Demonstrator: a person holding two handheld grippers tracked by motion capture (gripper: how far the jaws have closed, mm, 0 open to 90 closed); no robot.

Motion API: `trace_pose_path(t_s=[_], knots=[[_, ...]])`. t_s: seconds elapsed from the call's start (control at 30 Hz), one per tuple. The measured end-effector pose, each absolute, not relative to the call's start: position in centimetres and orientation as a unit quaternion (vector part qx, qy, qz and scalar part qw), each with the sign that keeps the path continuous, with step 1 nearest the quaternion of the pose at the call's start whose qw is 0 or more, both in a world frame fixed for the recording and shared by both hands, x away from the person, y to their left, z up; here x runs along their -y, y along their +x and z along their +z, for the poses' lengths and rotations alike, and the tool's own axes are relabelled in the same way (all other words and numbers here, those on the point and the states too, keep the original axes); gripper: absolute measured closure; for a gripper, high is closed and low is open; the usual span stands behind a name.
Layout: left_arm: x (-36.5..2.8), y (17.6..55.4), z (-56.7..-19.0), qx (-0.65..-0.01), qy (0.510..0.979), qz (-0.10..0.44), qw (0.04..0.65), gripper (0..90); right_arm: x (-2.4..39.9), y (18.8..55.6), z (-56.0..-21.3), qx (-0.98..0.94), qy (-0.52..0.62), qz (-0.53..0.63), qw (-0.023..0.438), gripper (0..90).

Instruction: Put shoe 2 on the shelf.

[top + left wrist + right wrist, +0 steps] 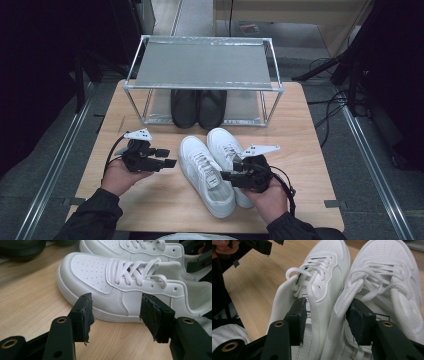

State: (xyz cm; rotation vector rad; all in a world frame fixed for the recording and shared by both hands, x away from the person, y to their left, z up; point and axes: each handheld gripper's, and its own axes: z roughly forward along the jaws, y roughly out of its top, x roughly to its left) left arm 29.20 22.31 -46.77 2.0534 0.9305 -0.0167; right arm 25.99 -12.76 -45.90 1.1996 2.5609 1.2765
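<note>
The right hand-held gripper (327, 320) stands with its jaws apart, one dipped into the opening of each white sneaker, so that the two adjoining collar walls run between the pads without being pinched. The pair of white sneakers (214, 169) lies side by side near the table's (310, 150) front edge, toes pointing toward the shoe rack (202, 80) at the far edge, where black shoes (198, 107) sit on the lower shelf. The left hand-held gripper (165, 157) is open and empty, just beside the left sneaker (120, 290), aimed at its side. To lift the pair well, I would close firmly on both inner collars together, well down, then steady the outer side with the left before raising.
</note>
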Motion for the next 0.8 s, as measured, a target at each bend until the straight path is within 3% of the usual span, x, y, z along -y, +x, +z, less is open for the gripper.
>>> trace_pose_path(t_s=[0.23,0.53,0.73,0.8], knots=[[-22.5,29.3,-46.8,-0.379,0.818,-0.007,0.433,43.5,11.6,25.7,-46.0,-0.823,0.39,0.411,0.036,37.8],[-22.7,29.5,-46.7,-0.386,0.814,-0.006,0.435,43.5,10.5,25.4,-46.4,-0.817,0.399,0.408,0.079,39.2],[-22.9,29.5,-46.6,-0.385,0.812,-0.004,0.439,43.4,10.9,26.0,-45.8,-0.812,0.417,0.405,0.053,43.8],[-23.1,29.5,-46.6,-0.388,0.81,-0.005,0.44,43.4,11.2,26.1,-45.8,-0.809,0.417,0.409,0.065,41.4]])
